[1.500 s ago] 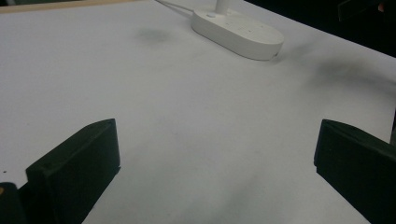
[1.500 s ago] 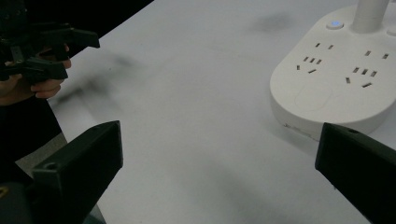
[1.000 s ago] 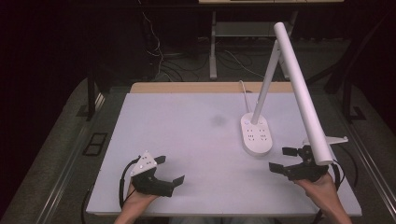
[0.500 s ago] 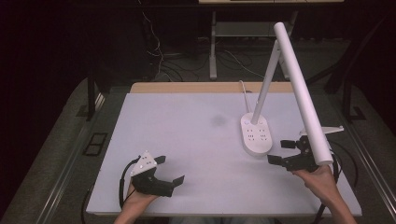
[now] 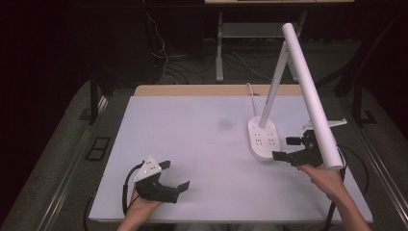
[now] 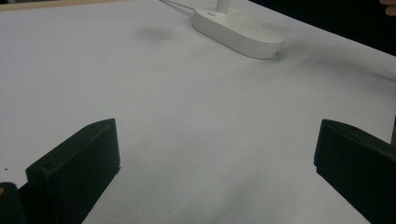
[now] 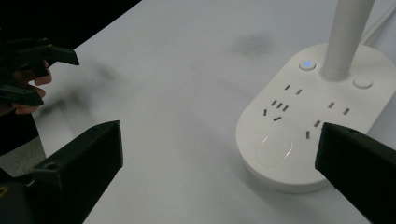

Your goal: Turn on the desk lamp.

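A white desk lamp stands on the white table (image 5: 192,134) at the right. Its oval base (image 5: 263,139) carries socket holes and a lit blue button (image 7: 307,64). A slim stem rises from the base to a long white tube head (image 5: 310,96). My right gripper (image 5: 285,148) hovers open just right of the base, under the tube, with nothing between its fingers. In the right gripper view the base (image 7: 308,116) lies just ahead of the open gripper (image 7: 219,163). My left gripper (image 5: 175,175) rests open near the front edge. The base (image 6: 238,30) is far ahead of it.
The lamp's white cord (image 5: 250,94) runs off the table's back edge. A faint dark smudge (image 5: 224,125) marks the table's middle. Dark floor, cables and a metal stand (image 5: 220,53) lie beyond the table. The left hand and its gripper (image 7: 28,70) appear in the right gripper view.
My right gripper has moved forward and left, from near the table's right front to beside the lamp base. The left gripper has stayed put.
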`<act>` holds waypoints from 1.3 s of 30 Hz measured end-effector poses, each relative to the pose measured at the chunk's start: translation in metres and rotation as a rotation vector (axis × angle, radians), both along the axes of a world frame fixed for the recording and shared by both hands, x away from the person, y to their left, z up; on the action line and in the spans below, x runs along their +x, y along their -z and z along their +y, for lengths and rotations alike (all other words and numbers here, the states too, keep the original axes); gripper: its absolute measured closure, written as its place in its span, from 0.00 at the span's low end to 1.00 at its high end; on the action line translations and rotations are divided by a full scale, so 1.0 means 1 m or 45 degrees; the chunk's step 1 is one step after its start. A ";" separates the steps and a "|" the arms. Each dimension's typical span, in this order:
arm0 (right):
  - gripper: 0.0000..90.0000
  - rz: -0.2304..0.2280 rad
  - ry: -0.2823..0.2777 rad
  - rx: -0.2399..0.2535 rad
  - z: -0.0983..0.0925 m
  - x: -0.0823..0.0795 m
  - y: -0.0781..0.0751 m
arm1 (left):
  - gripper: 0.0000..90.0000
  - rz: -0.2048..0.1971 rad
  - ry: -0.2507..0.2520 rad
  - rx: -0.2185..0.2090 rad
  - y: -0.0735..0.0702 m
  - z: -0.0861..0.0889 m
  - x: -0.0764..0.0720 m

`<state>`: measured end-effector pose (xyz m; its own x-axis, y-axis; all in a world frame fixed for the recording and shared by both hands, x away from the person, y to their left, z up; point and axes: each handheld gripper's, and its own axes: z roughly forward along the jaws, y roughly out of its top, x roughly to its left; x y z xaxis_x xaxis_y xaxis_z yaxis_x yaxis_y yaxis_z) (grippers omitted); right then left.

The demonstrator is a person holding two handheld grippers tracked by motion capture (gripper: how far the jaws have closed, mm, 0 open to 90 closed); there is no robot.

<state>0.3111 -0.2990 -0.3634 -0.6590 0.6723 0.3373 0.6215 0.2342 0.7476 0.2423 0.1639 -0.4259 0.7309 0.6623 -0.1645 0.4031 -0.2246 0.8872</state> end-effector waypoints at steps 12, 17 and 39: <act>0.00 0.011 0.001 -0.018 -0.001 0.020 -0.008 | 0.00 0.001 0.004 0.000 0.000 0.000 0.000; 0.00 0.026 0.010 -0.012 -0.004 0.028 -0.009 | 0.00 -0.001 0.005 0.001 0.000 0.000 0.000; 0.01 0.062 0.074 -0.036 -0.011 0.071 -0.004 | 0.00 -0.005 0.014 0.006 0.000 0.000 -0.001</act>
